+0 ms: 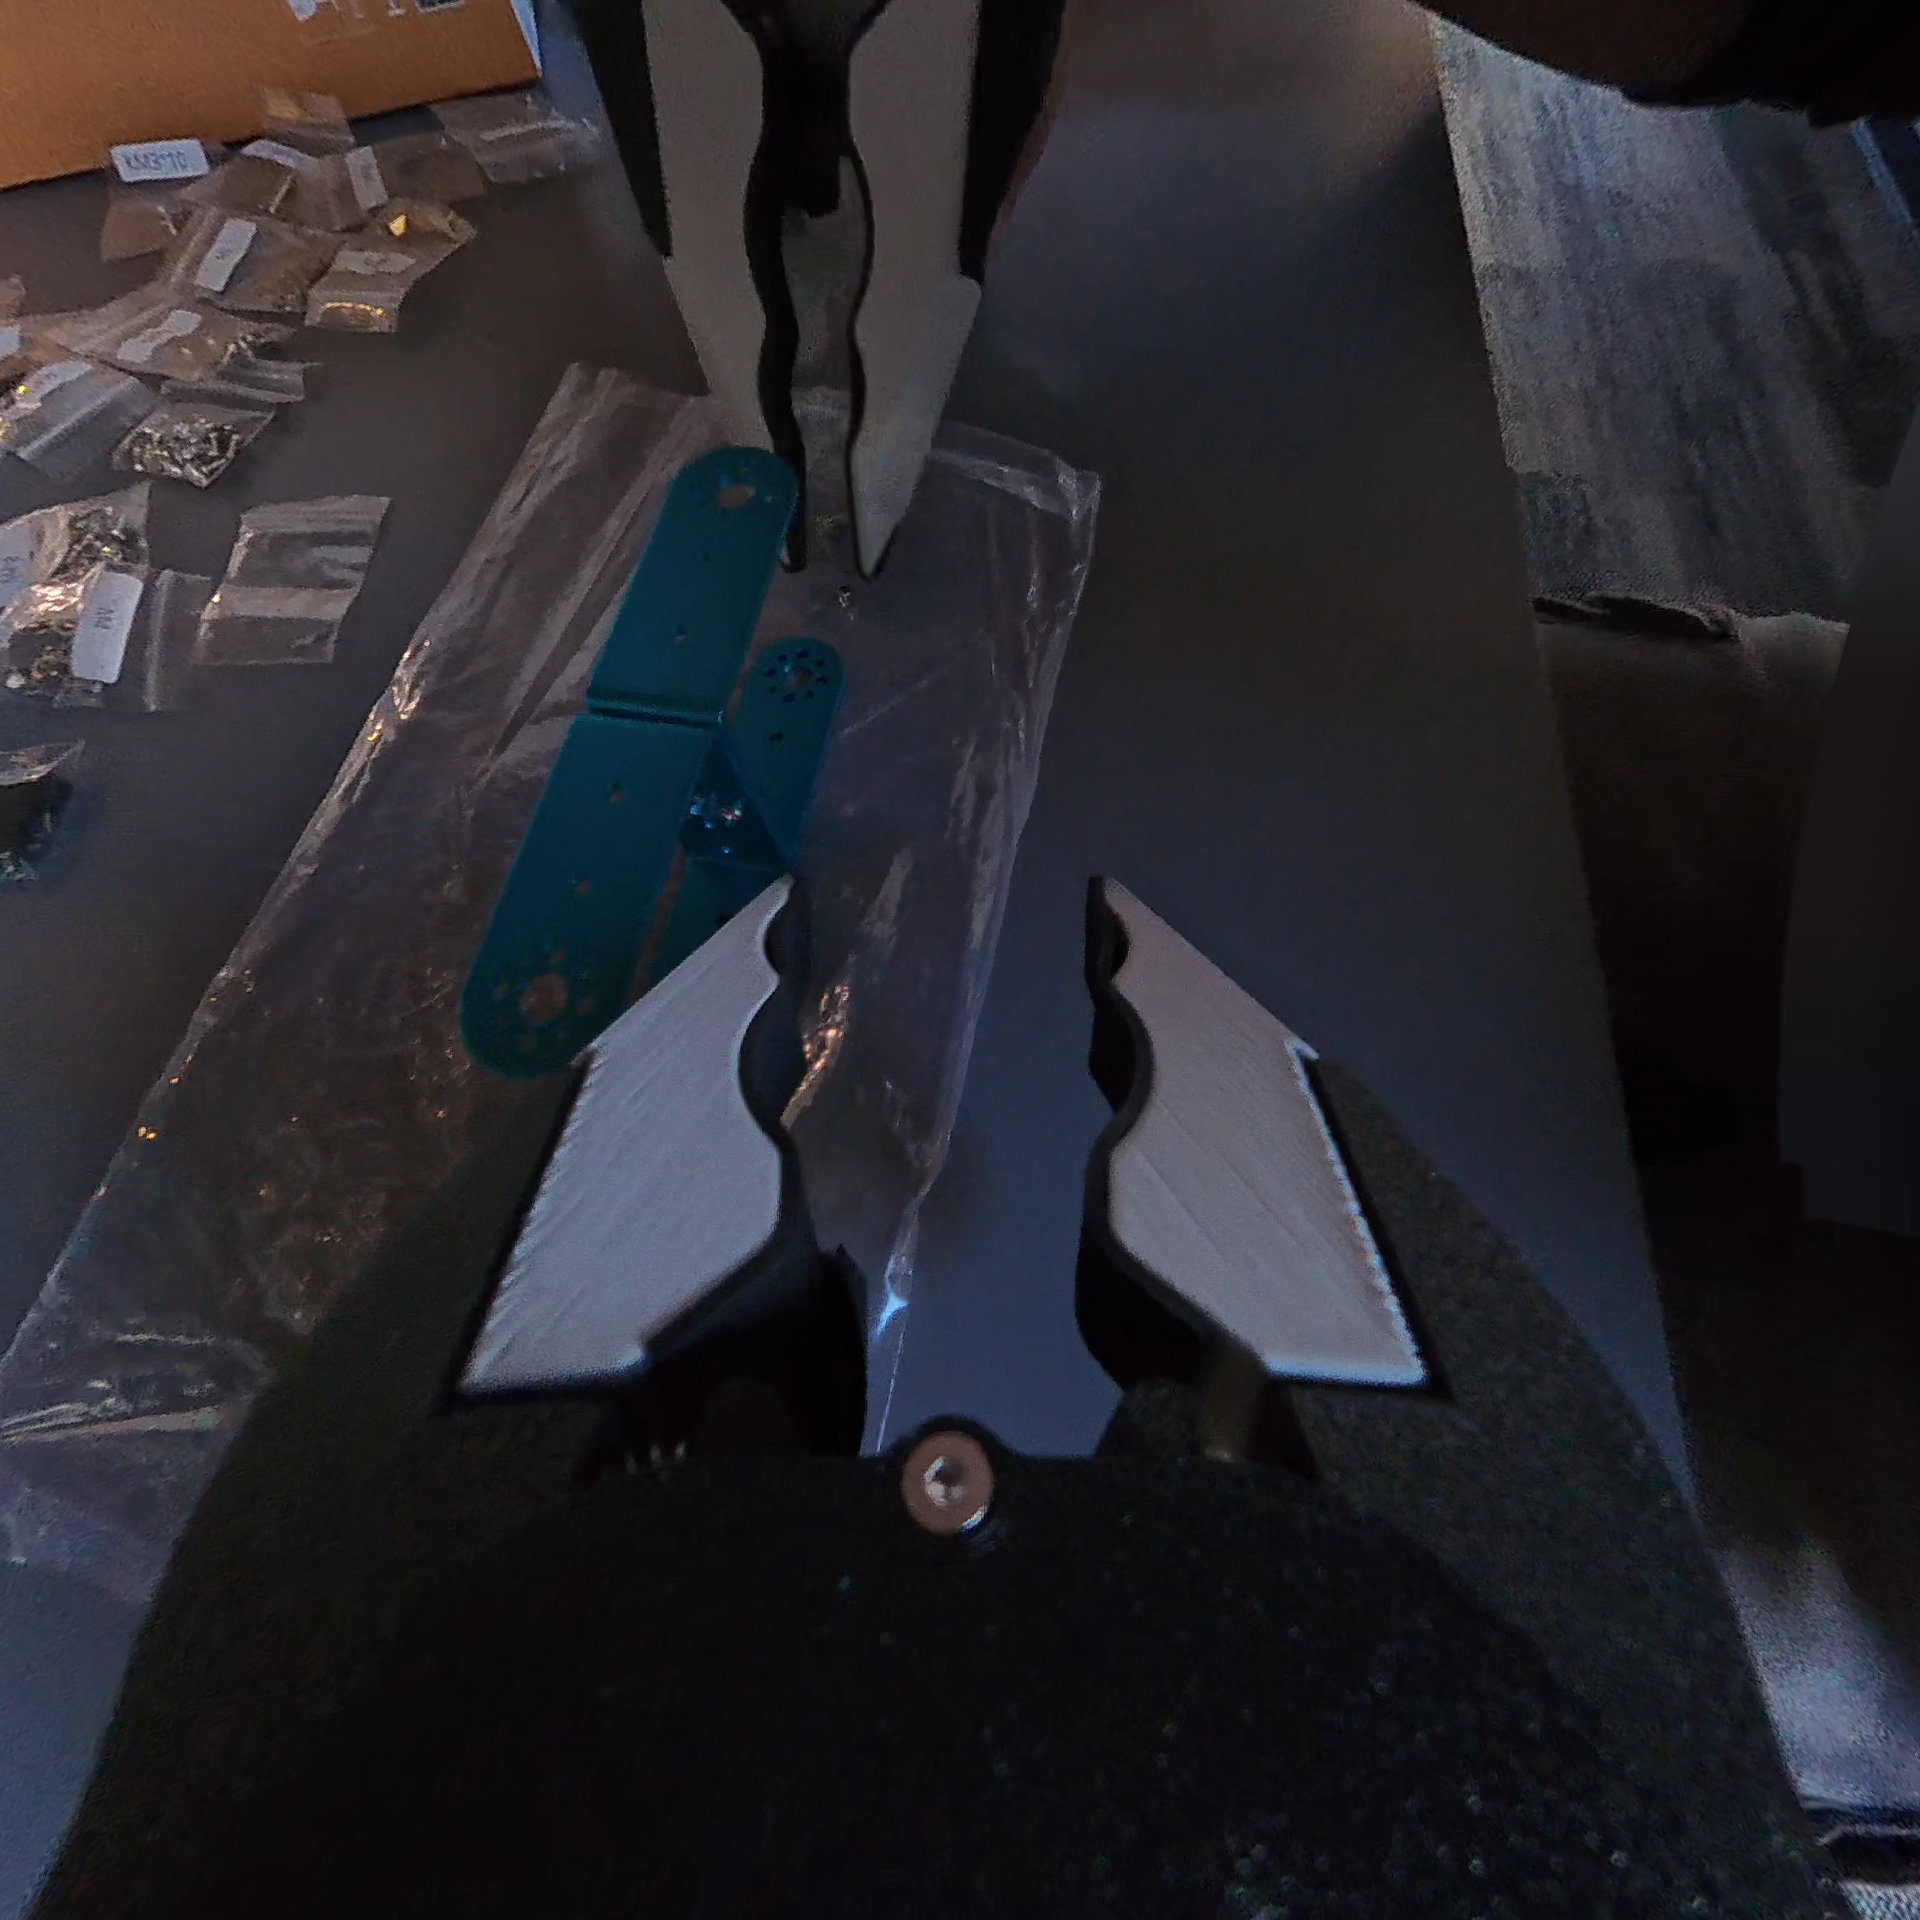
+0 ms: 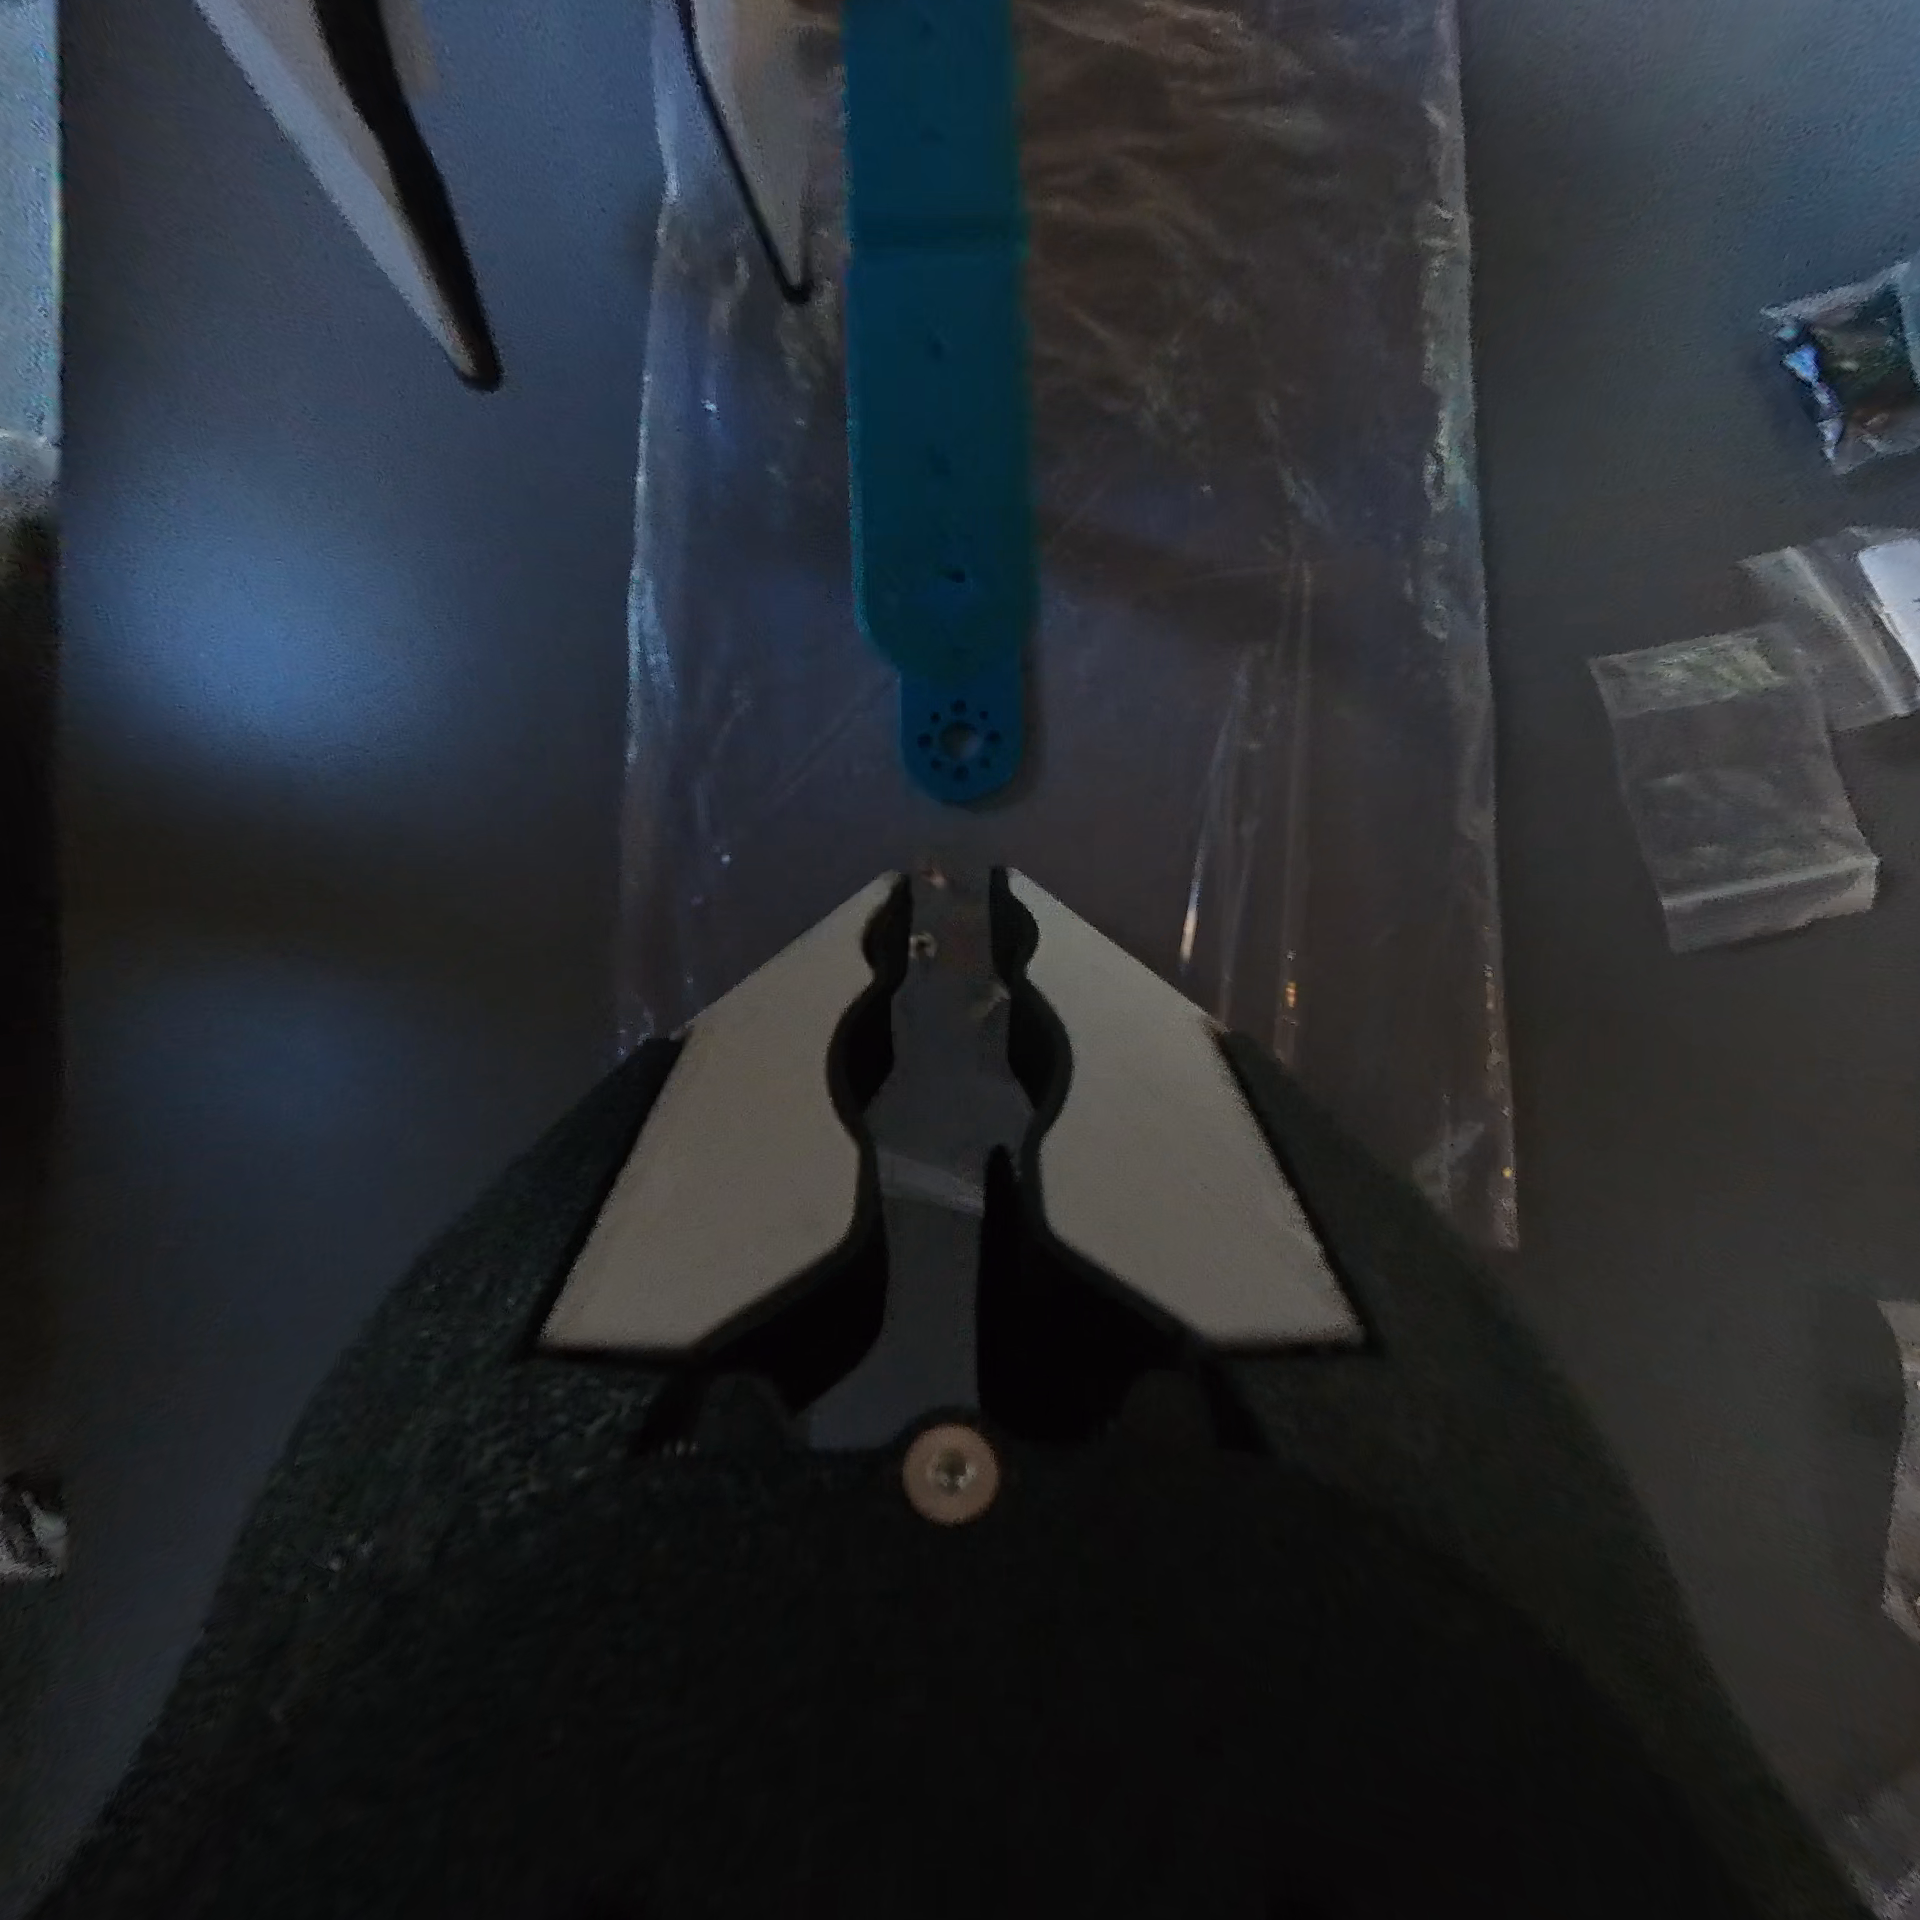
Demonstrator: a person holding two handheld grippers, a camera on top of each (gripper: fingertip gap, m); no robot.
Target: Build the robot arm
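Small clear zip bags point(image 1: 296, 577) of hardware are lying scattered on the dark table point(image 1: 1247, 727), well apart from the large clear plastic bag point(image 1: 935, 665). An orange cardboard box point(image 1: 208, 73) is sitting behind them. A grey fabric-covered surface point(image 1: 1683, 312) is standing beside the table.

White fingers point(image 1: 665, 1174), black textured body.

dim, bluish light | glare on plastic bag point(image 1: 914, 748); soft blur | wide-angle stretch at edges
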